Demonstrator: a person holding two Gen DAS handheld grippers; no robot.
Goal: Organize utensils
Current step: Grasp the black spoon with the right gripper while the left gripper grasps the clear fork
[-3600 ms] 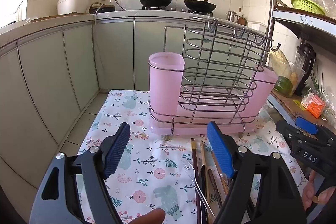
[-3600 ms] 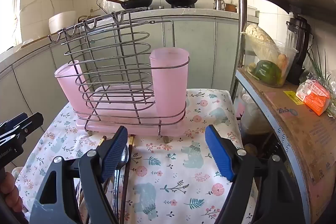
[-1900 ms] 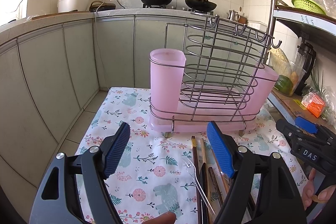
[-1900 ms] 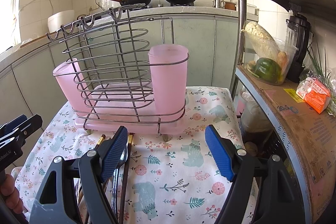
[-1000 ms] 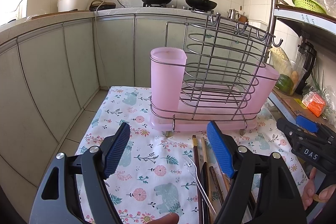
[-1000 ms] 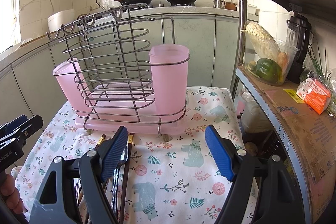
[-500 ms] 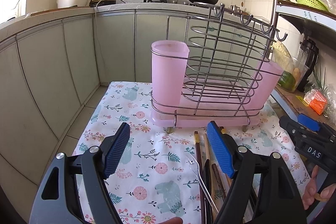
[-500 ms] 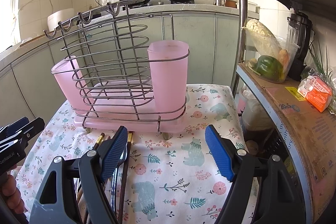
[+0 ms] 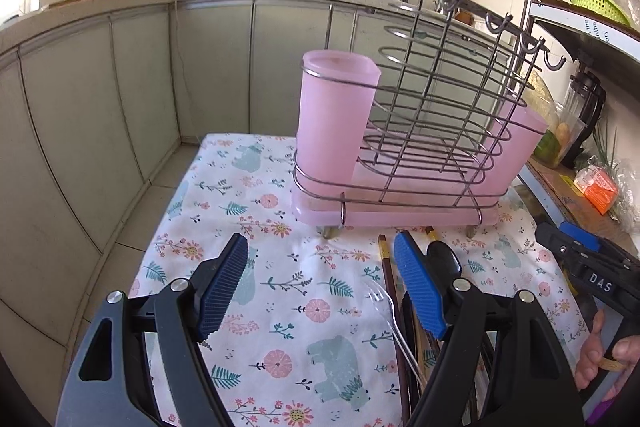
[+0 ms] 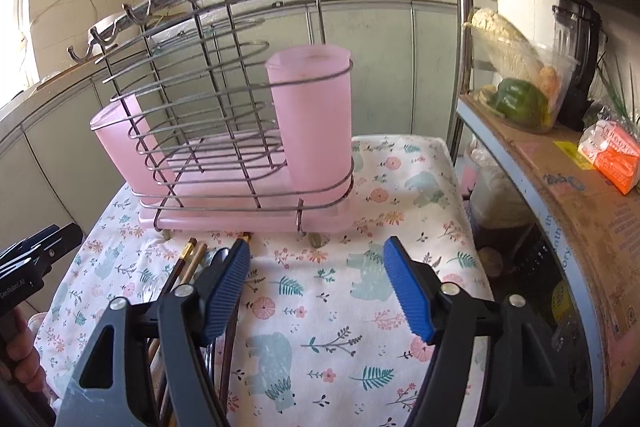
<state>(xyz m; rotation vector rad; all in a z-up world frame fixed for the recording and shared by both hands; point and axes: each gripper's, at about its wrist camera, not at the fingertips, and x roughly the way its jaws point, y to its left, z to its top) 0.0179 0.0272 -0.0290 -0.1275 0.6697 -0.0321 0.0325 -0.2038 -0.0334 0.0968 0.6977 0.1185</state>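
Both cameras have tipped forward and edged closer since half a second ago, so the wire dish rack with its pink plastic drip tray (image 9: 400,215) now sits larger and more of the flowered tablecloth (image 9: 248,195) shows below it. Laid in a loose bundle just in front of the rack are the utensils: dark wooden chopsticks with gold bands (image 9: 387,267), a black plastic spoon (image 9: 444,261) and a clear plastic fork (image 9: 380,297), all pointing toward the rack, probably so each can be lifted by its handle end. Standing at either end of the rack, held by the wire hoops, are two tall pink plastic cups, the left-hand cup (image 9: 334,119) and the right-hand cup (image 10: 316,123); these look like the places the utensils should go, and both appear empty from here. Neither tool grips anything: the left gripper (image 9: 320,291) hangs wide apart over bare cloth beside the bundle, and the right gripper (image 10: 316,287) is equally spread, its left finger (image 10: 224,291) over the utensils. Nothing has been sorted yet, and the first pick is likely from the bundle.
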